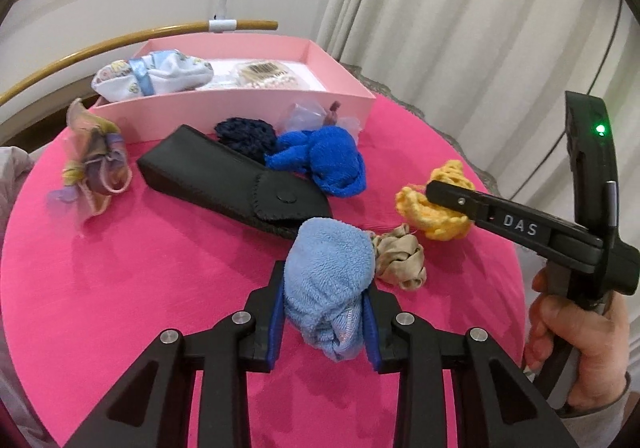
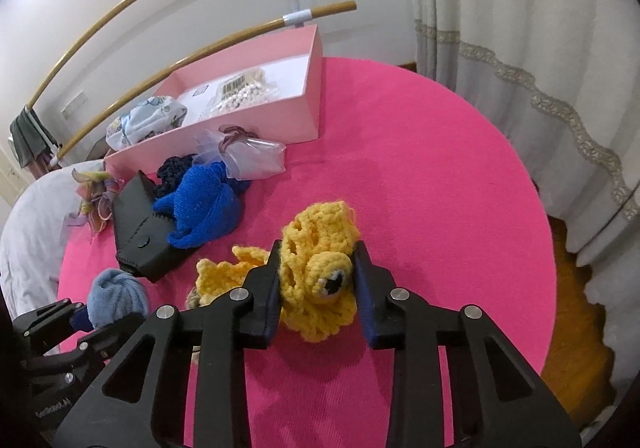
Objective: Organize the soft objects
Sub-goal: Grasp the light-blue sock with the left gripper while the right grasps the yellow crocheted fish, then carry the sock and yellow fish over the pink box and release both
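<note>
— On the round pink table, how many soft things are loose?

— Seven, as I count them. One light blue terry bundle near the front edge, one beige fabric knot touching its right side, one yellow crochet toy further right, one royal-blue knit bundle in the middle, one dark navy knit piece just behind it, one sheer organza pouch against the box wall, and one pastel ribbon bow far left.

— And what is not soft?

— One black leather case with a snap flap, lying slantwise between the bow and the blue bundle.

— The box?

— One pink box at the back of the table. Inside it are one white printed cloth bundle tied with a blue ribbon and one packet of what looks like pearl beads, though the packet is too blurred to be sure.

— The two grippers?

— The left gripper is clenched on the light blue terry bundle, blue pads pressed into both flanks. The right gripper is squeezing the yellow crochet toy, whose one stitched eye faces the camera. A person's hand holds its handle.

— Behind the table?

— Two curved bamboo rails with white clips, and one pale curtain.
</note>
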`<act>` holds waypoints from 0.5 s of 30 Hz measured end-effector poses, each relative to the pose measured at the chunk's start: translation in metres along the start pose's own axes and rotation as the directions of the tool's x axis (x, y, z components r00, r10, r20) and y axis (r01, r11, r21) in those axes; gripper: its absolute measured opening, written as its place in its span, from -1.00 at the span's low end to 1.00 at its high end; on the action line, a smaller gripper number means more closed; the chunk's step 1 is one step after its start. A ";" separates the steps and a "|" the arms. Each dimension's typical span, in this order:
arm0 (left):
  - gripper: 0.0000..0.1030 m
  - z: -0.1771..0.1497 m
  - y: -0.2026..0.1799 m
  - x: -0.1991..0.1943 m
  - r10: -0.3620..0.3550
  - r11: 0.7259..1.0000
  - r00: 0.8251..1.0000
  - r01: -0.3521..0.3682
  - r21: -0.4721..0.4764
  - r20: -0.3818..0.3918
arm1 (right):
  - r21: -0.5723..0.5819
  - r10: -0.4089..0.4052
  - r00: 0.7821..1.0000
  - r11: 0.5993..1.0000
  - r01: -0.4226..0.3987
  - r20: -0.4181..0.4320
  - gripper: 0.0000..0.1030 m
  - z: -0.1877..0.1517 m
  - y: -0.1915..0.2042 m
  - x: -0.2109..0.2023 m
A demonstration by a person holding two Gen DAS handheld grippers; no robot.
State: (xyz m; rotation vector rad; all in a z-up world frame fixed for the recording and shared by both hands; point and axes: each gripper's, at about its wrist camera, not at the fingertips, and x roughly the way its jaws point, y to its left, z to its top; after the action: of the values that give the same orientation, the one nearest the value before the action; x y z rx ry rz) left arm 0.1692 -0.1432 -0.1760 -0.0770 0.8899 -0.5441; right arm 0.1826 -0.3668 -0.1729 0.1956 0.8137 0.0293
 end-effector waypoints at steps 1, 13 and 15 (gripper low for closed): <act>-0.44 -0.001 0.000 -0.005 0.000 1.000 1.000 0.000 0.002 0.003 | -0.001 -0.002 1.000 1.000 0.002 0.004 -0.47 0.000 0.001 -0.002; -0.44 0.007 0.001 -0.058 0.029 0.999 0.996 -0.031 0.013 0.088 | -0.060 0.017 0.995 0.998 -0.011 0.100 -0.48 0.014 0.023 -0.053; -0.44 0.016 0.004 -0.064 0.056 0.998 0.992 -0.058 0.016 0.111 | -0.087 0.034 0.993 0.996 -0.024 0.115 -0.48 0.022 0.035 -0.057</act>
State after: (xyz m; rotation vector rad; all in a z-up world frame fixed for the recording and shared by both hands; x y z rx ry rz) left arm 0.1509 -0.1113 -0.1205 -0.0636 0.7769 -0.4899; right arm 0.1609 -0.3423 -0.1103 0.1275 0.6923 0.0793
